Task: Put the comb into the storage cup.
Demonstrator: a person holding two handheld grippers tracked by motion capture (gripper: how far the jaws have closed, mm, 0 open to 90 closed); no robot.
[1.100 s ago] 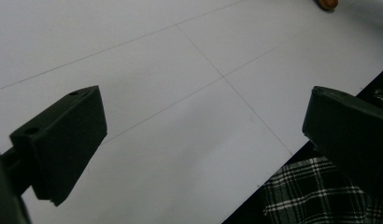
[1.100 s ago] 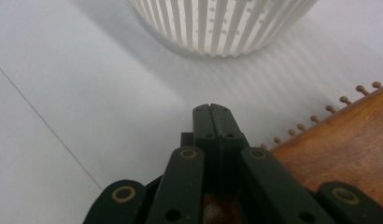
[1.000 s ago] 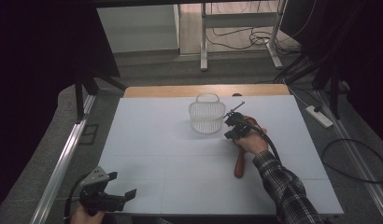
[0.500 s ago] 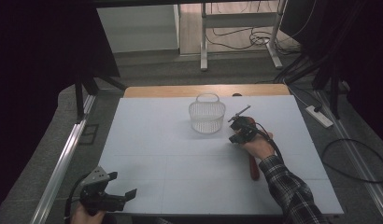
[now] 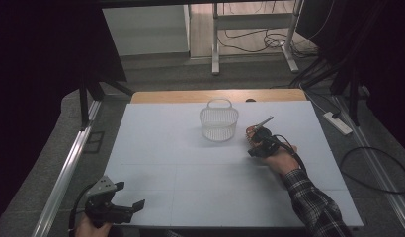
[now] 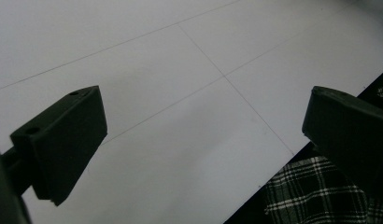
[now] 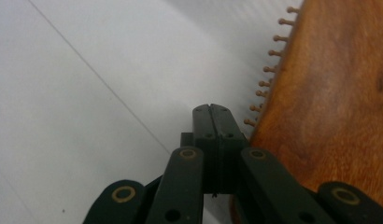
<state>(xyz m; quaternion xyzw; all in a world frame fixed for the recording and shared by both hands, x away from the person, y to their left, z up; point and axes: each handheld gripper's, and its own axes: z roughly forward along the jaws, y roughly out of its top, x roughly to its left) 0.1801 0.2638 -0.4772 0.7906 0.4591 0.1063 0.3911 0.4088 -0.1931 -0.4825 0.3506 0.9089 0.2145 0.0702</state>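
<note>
Right tongs (image 7: 212,109) are pressed together, empty, beside a wooden hairbrush (image 7: 334,98); left tongs (image 6: 199,140) are held apart. Risk: brush knocked against the basket (image 5: 219,123) at 10 o'clock.

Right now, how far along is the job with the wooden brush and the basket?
Nothing looks done: the basket appears empty. In hand: the right gripper is beside the wooden brush, fingers shut with nothing between them. The left gripper waits open at the near corner. Left, probably: gripping the brush and moving it.
</note>
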